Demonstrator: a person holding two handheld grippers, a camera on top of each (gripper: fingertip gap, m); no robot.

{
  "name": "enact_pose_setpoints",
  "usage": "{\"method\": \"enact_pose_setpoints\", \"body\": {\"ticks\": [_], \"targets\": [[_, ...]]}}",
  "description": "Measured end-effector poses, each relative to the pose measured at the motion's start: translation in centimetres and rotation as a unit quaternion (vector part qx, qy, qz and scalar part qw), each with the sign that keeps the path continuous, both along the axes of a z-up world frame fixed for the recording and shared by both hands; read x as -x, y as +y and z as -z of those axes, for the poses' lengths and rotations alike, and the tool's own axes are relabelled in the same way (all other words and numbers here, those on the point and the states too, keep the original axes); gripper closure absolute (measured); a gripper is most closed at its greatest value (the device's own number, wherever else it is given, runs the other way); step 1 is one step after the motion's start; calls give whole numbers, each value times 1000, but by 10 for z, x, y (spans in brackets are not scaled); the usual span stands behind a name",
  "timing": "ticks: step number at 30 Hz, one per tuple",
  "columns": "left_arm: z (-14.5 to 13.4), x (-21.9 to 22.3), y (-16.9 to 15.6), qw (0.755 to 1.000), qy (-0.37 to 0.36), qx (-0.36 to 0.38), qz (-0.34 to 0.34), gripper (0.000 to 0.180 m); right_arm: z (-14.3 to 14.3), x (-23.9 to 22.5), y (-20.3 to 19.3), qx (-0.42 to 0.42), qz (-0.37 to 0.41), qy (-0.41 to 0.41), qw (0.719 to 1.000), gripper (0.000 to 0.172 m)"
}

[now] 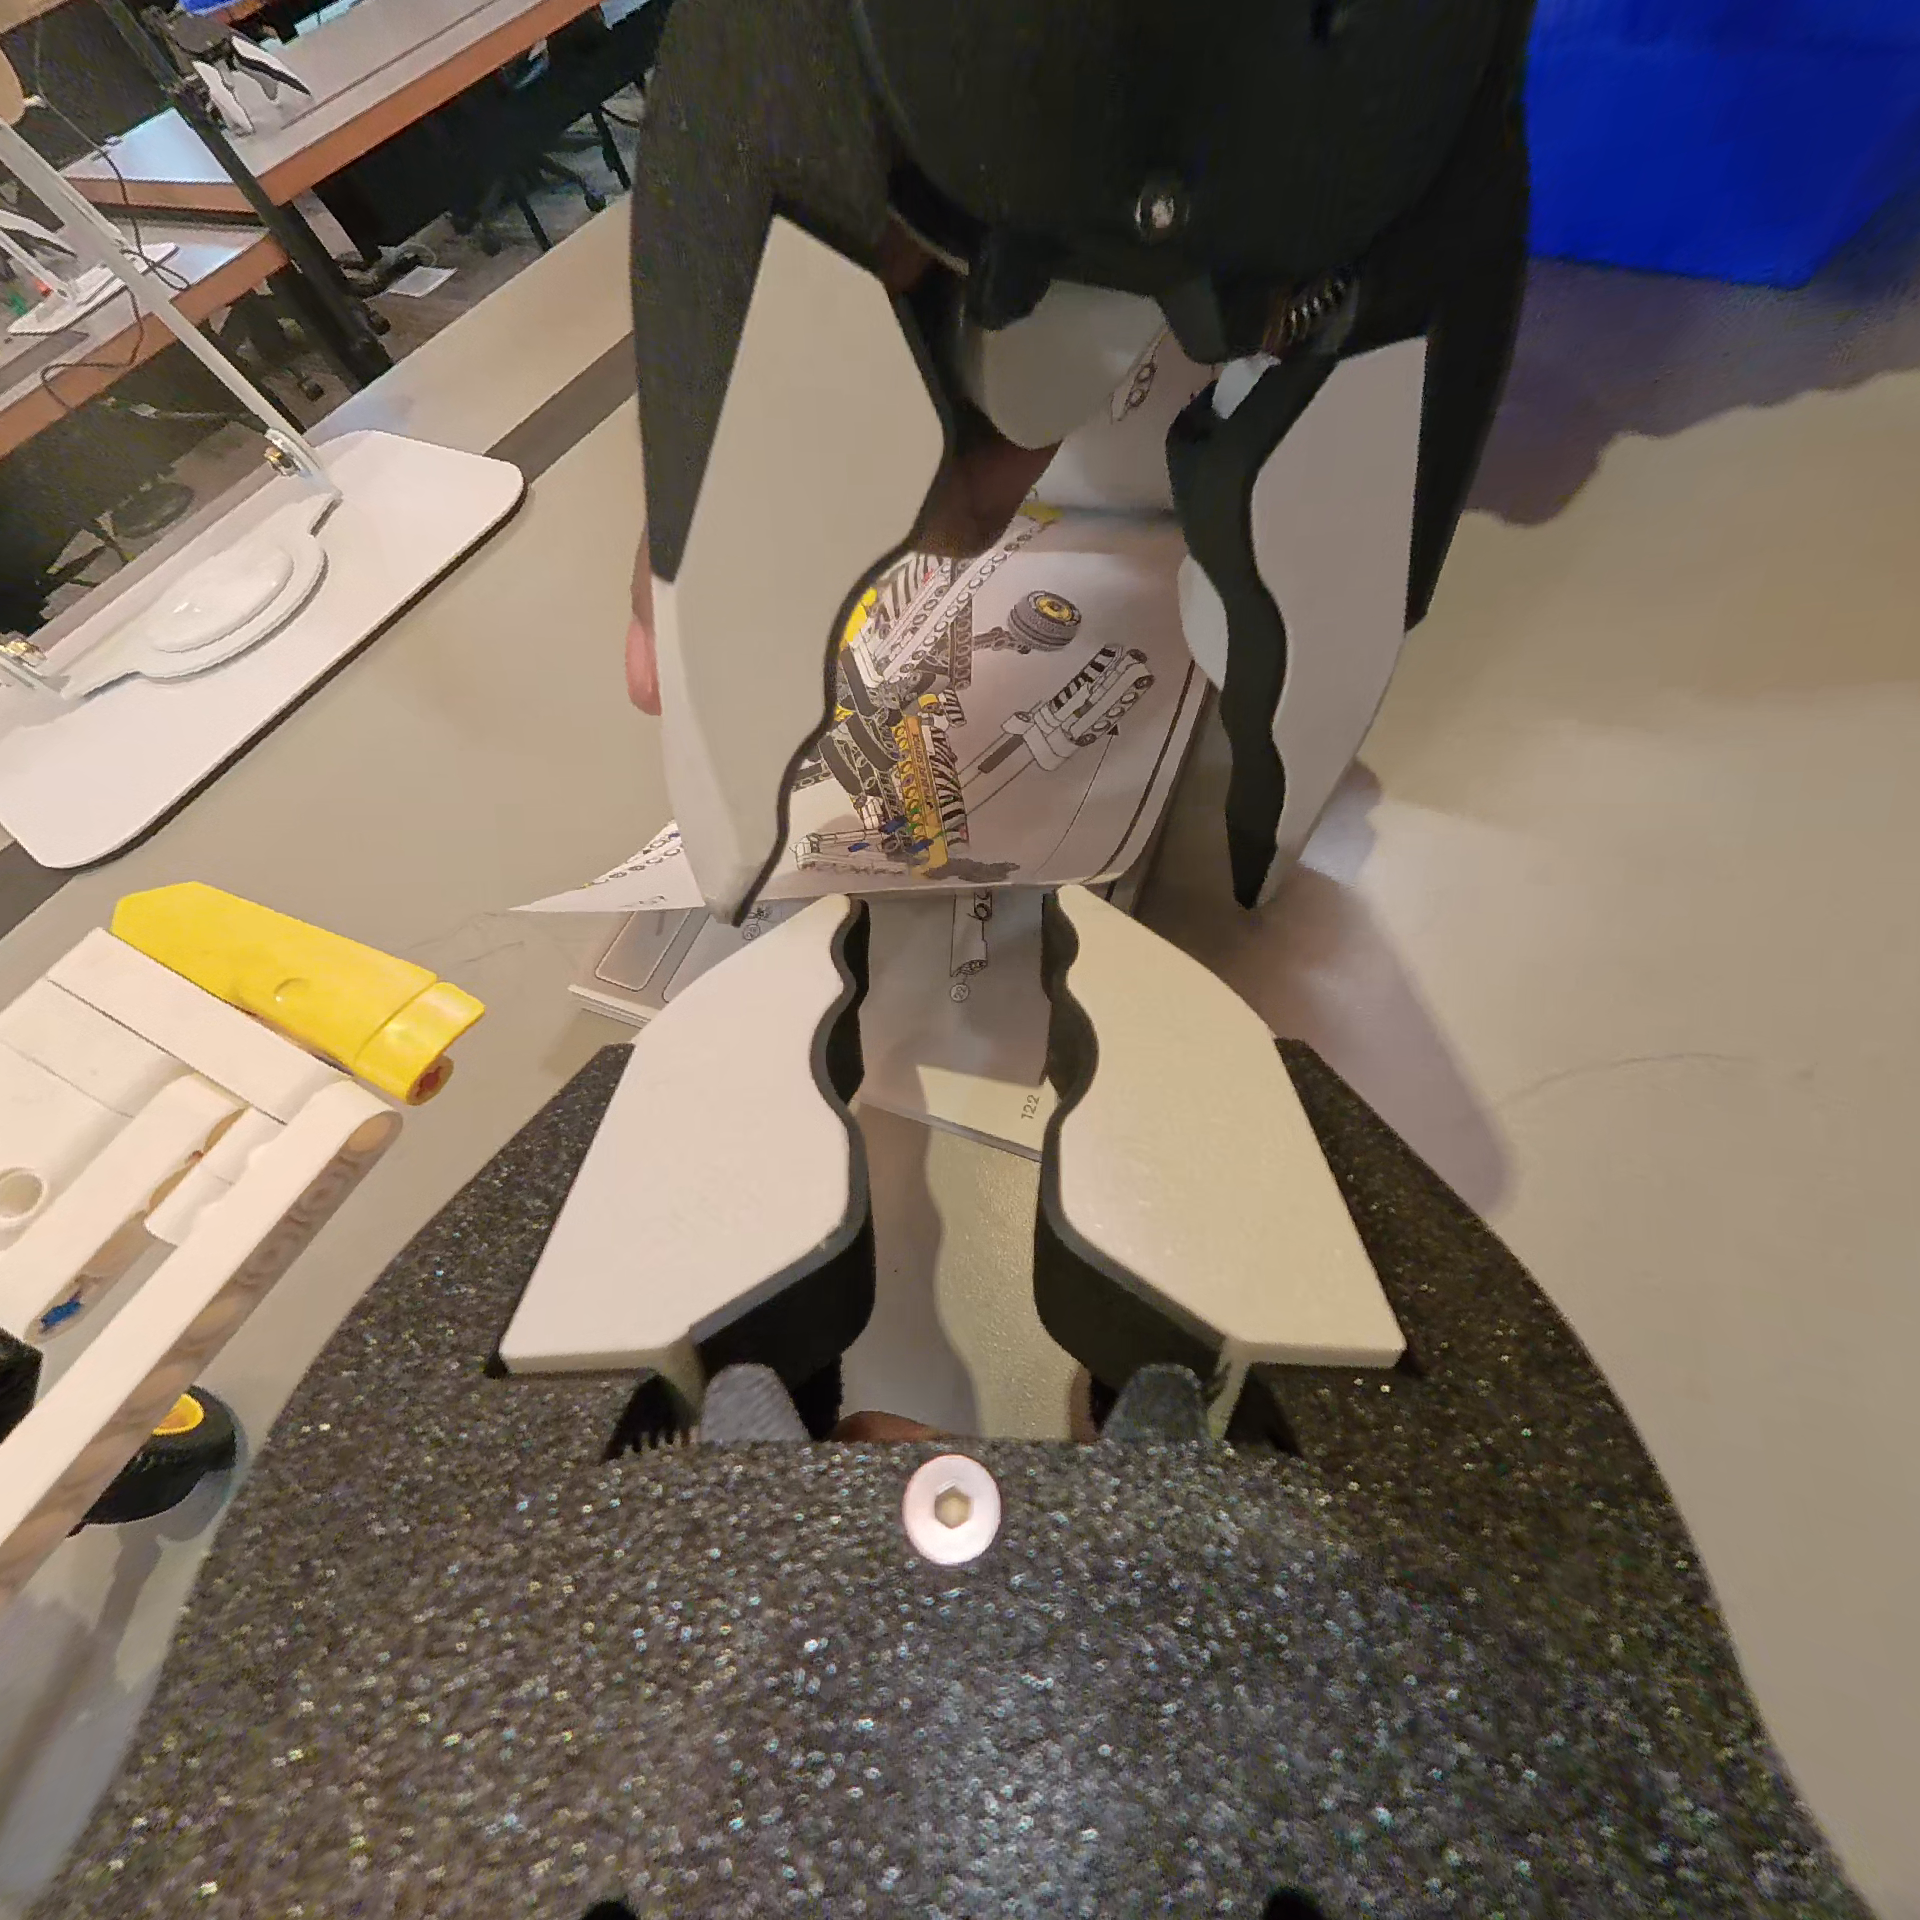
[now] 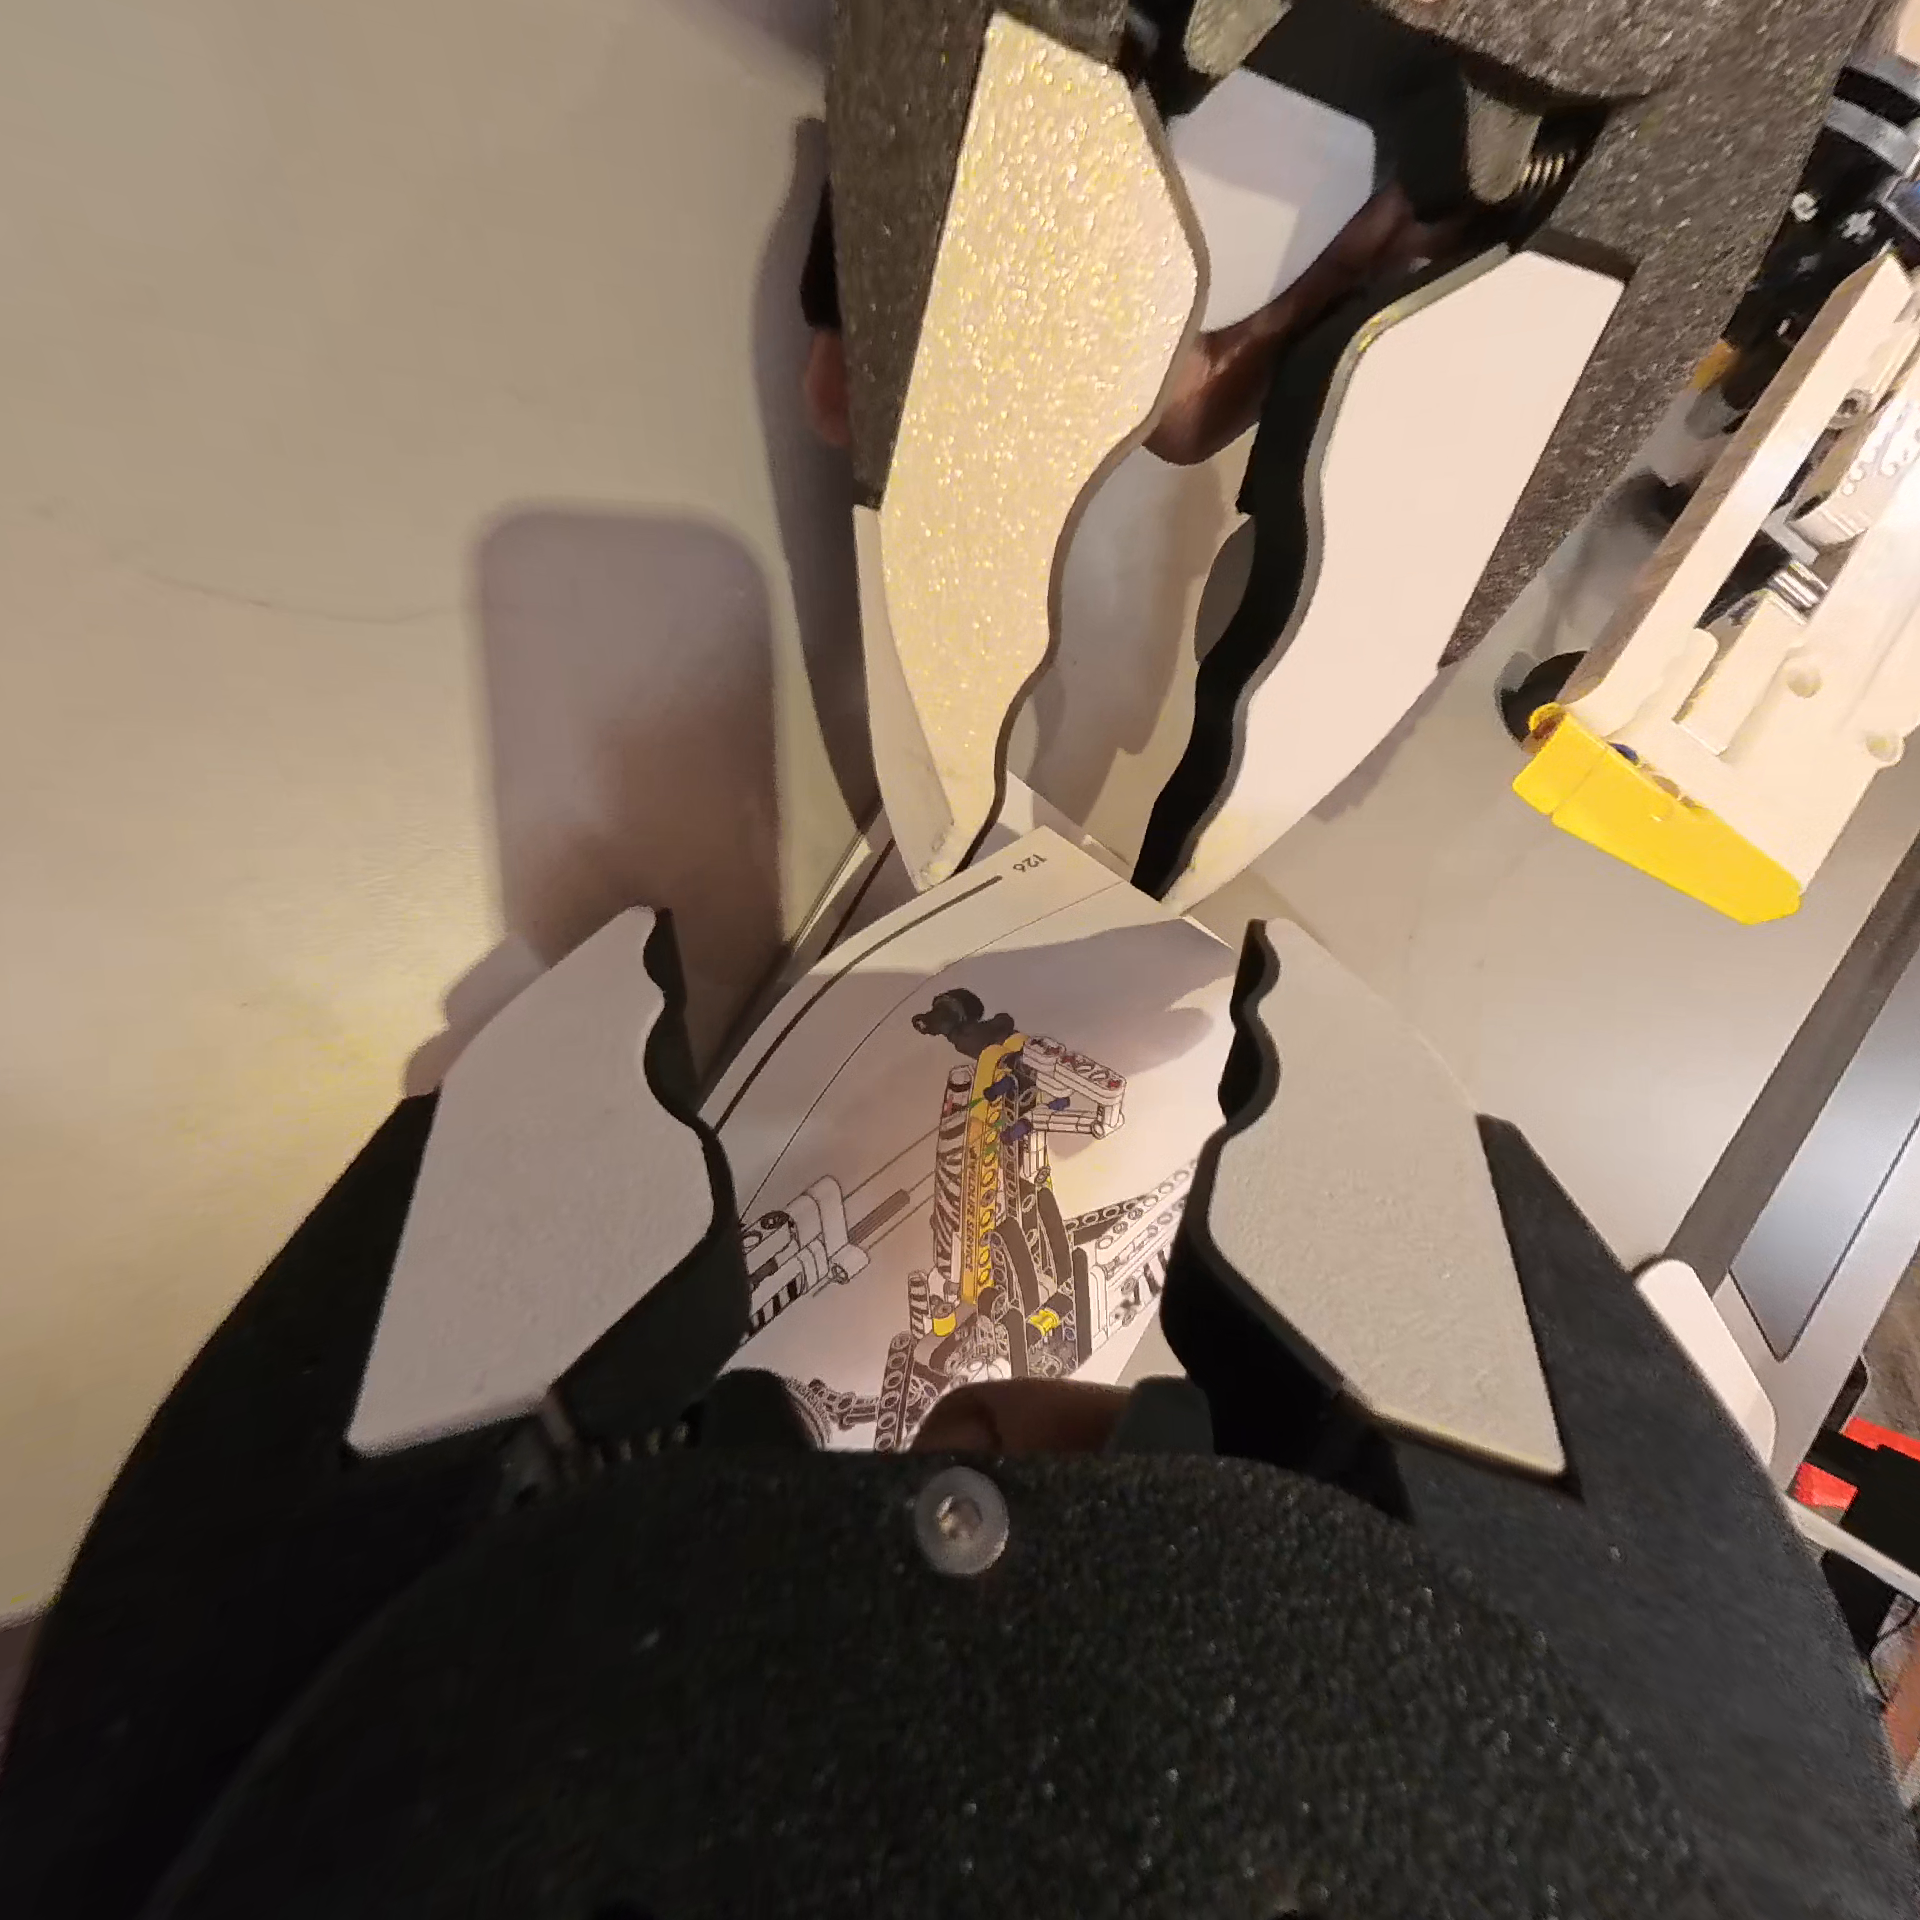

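Paper booklet (image 1: 966, 997) lies open on the counter (image 1: 1558, 935) between both tools: left tool (image 1: 956, 914) half-open, gripping nothing, at its near edge; right tool (image 2: 951, 935) wide, empty, over a curling page (image 2: 1039, 1039).

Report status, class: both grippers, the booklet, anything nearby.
Left gripper open over the instruction booklet. Right gripper open above its lifted page. Yellow-and-white model beside.

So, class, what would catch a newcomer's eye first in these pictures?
Two claws meet nose to nose over an illustrated instruction booklet on the beige table: the left claw nearer, the right claw spread wide over a curling page. At left sits a yellow and white brick model.
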State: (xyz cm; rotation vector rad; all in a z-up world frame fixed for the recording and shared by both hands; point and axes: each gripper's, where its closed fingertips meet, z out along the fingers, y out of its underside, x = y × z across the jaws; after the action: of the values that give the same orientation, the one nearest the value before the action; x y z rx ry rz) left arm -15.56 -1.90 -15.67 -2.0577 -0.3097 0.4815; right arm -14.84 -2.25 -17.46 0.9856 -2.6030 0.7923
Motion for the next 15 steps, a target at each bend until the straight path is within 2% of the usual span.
{"method": "enact_pose_setpoints", "body": {"ticks": [15], "targets": [[4, 0, -2, 1000, 0, 15, -4, 148, 3, 0, 7, -12, 12, -10, 1000, 76]]}}
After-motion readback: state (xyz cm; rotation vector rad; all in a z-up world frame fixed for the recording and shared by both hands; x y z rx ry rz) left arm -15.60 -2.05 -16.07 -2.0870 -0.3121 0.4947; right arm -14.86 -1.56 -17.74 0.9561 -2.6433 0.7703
